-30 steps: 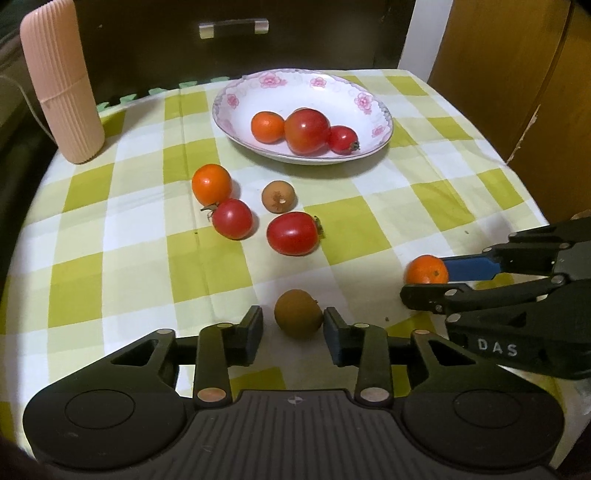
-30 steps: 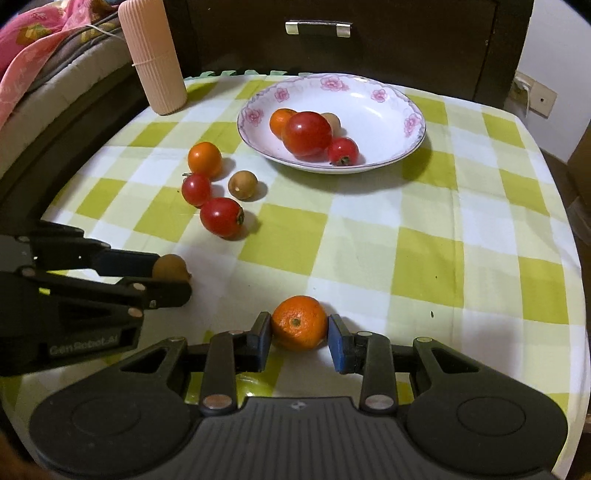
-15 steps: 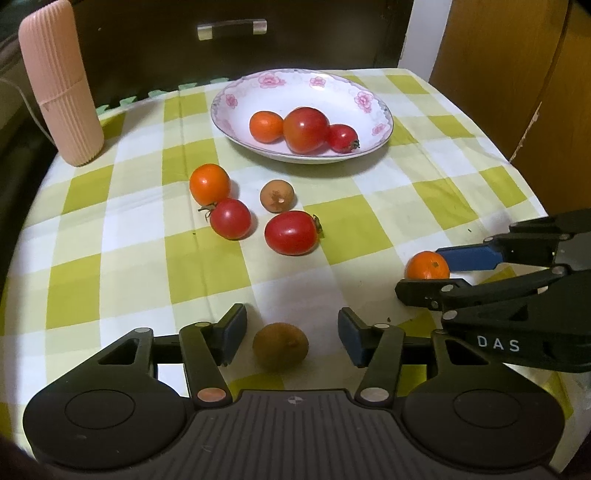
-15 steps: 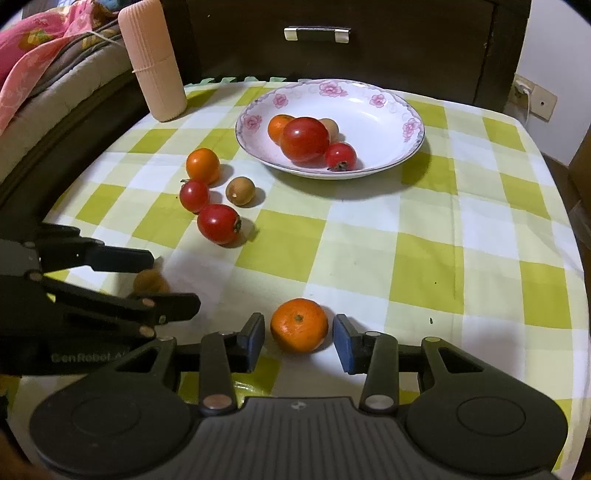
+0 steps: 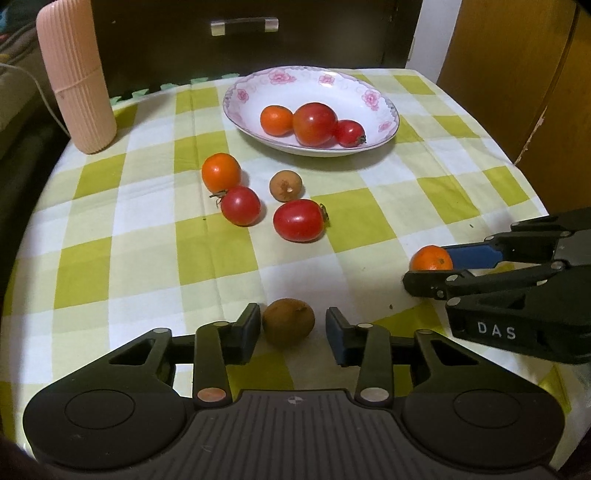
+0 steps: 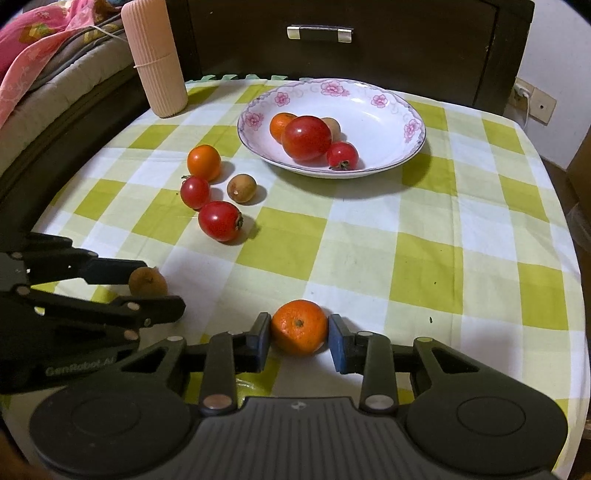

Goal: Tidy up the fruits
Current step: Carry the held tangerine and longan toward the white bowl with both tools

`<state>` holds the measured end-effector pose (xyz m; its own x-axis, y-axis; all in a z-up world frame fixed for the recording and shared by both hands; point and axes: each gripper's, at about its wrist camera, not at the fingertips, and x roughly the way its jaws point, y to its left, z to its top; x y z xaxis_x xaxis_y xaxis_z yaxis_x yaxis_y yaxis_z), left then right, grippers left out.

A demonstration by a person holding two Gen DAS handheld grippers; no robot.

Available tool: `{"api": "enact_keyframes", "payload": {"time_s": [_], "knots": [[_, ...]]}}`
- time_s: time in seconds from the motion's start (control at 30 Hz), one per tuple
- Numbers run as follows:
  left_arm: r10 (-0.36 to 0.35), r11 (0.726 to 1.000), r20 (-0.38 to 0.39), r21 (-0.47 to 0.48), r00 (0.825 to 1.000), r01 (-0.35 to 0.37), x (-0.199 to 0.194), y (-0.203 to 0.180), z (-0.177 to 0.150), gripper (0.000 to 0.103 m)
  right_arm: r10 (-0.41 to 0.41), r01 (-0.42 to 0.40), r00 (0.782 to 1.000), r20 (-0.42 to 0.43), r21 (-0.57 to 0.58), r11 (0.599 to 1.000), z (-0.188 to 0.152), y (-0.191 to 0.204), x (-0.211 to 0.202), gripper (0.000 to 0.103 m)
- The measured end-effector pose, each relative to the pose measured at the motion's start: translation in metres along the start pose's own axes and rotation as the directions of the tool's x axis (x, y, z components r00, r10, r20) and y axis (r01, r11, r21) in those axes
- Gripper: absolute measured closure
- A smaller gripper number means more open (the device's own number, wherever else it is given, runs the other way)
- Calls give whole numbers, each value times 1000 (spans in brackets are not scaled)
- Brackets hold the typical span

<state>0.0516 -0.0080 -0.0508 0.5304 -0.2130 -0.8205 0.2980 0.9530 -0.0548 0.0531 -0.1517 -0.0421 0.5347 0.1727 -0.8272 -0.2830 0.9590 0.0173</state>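
Observation:
A small brown fruit lies on the checked cloth between the fingers of my left gripper. Its jaws are closing: the left pad touches the fruit, the right pad stands a little off it. My right gripper is closing too, with both pads against a mandarin on the cloth. Each gripper shows in the other's view, the right gripper and the left gripper. The flowered plate holds a mandarin, two tomatoes and a brown fruit.
Loose on the cloth before the plate lie a mandarin, two tomatoes and a brown fruit. A pink ribbed cylinder stands at the far left. A dark drawer cabinet is behind the table, and bedding lies to the left.
Both grippers opened wider half a second ago and have narrowed again. The brown fruit shifted slightly between the left fingers. The right pads are back against the mandarin.

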Motion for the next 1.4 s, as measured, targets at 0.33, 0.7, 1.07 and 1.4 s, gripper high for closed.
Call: {"api": "enact_keyframes", "payload": {"time_s": [0.33,0.7,1.07,1.4], "knots": [[-14,1000,19,-21,1000,14,-6,1,6,66,-7,7,1000,-3,2,1000,0,3,-1,72],[-28,998,76,-47,997,31,-13,4,30,65,1,-2,998,55,30,1000,19,5,-11,71],[3,998,110,-61,994,4,-26,7,42,67,17,-23,996,91,61,998,33,6,-16,71],[-6,999,145,-34,989,11,-26,2,61,67,-2,-9,992,124,87,996,45,4,-22,71]]}}
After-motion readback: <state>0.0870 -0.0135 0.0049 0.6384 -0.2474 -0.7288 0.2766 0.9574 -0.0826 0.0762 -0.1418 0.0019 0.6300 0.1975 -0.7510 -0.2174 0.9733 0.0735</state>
